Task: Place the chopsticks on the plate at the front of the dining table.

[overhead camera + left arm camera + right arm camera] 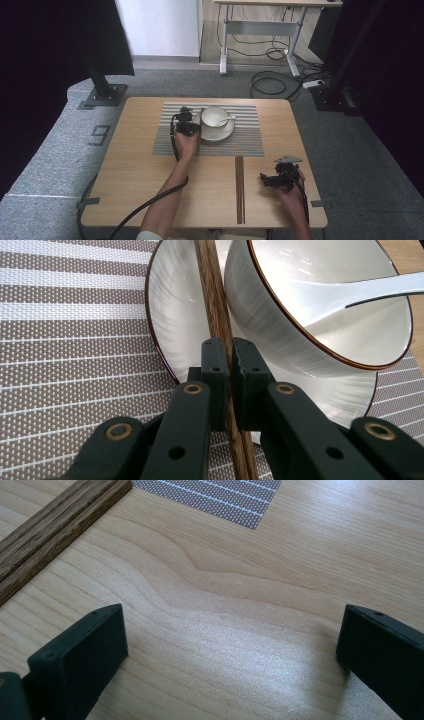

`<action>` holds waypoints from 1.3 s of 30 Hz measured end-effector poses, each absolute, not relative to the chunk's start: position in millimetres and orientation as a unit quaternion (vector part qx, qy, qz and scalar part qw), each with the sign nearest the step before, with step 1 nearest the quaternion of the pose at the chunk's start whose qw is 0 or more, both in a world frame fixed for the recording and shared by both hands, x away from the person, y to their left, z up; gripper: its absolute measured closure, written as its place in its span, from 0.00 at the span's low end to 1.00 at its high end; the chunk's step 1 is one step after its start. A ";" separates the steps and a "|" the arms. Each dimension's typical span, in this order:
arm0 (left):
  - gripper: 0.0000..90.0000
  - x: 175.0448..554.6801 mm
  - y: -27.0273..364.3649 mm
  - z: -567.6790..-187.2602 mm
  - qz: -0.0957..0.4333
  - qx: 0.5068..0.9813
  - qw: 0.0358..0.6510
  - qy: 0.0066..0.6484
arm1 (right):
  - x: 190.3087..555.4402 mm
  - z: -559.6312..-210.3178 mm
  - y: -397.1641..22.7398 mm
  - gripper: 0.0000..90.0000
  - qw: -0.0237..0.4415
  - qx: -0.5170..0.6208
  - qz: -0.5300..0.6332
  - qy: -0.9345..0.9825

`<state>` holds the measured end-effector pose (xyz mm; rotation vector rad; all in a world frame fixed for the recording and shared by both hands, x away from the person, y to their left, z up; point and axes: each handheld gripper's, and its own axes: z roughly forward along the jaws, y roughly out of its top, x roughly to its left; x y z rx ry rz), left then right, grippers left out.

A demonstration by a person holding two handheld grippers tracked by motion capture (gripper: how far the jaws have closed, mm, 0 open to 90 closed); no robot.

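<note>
Left gripper view: a chopstick (216, 315) is clamped in the left tongs (229, 357) beside the bowl (320, 305) (right tongs (230, 645) gaping, empty), so setting it down is judged next.

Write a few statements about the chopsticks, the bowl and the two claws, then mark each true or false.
1. The left claw is shut on a pair of chopsticks. True.
2. The right claw grips the second chopstick pair. False: its jaws stand open over bare table.
3. The bowl sits on a saucer. True.
4. The spoon lies on the placemat. False: it rests in the bowl.
</note>
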<state>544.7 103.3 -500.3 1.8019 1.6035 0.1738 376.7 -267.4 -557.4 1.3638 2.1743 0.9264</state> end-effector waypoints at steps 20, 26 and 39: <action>0.93 545.6 103.7 -502.5 0.061 0.696 0.356 0.621 | 376.7 -557.4 -267.4 0.00 0.205 0.489 0.332 0.780; 0.93 544.9 104.1 -502.1 0.061 0.693 0.359 0.622 | 376.7 -557.4 -267.4 0.00 0.205 0.489 0.332 0.780; 0.91 544.6 103.8 -501.7 0.056 0.693 0.362 0.621 | 376.7 -557.4 -267.3 0.00 0.205 0.489 0.332 0.780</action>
